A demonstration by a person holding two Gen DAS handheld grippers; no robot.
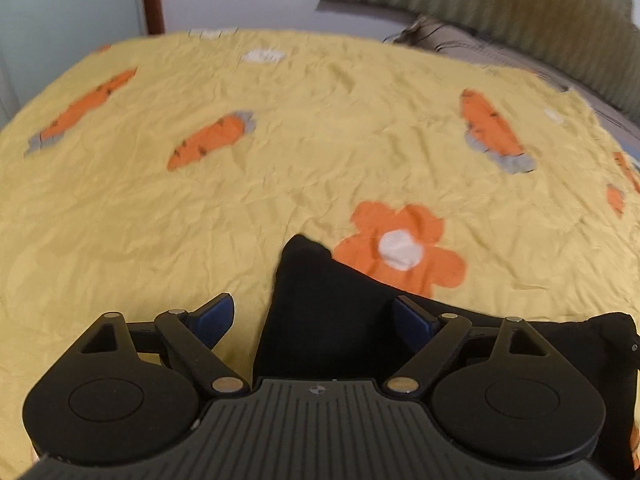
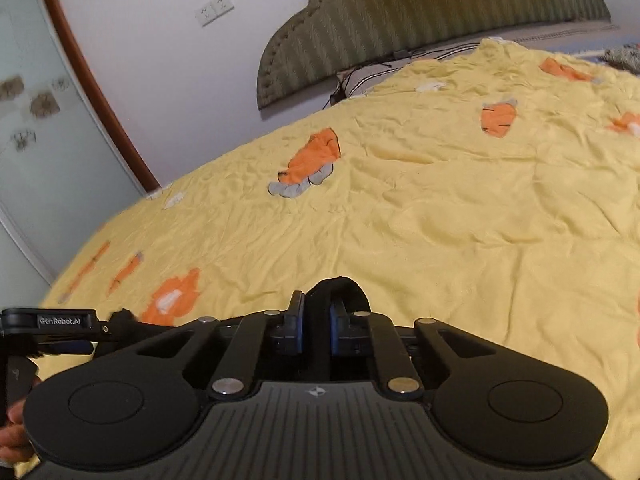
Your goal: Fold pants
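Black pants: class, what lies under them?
Under the black pants lies the yellow bedspread with an orange flower partly covered. What the cloth hides beneath cannot be seen. The left gripper is open around them; the right gripper pinches them.

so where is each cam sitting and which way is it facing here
Left wrist: on the left gripper, looking along its open fingers across the yellow bedspread, black pants between them.
Right wrist: on the right gripper, facing the headboard, jaws closed on the pants; the left gripper shows at far left.
Shared: bedspread, pants, headboard.
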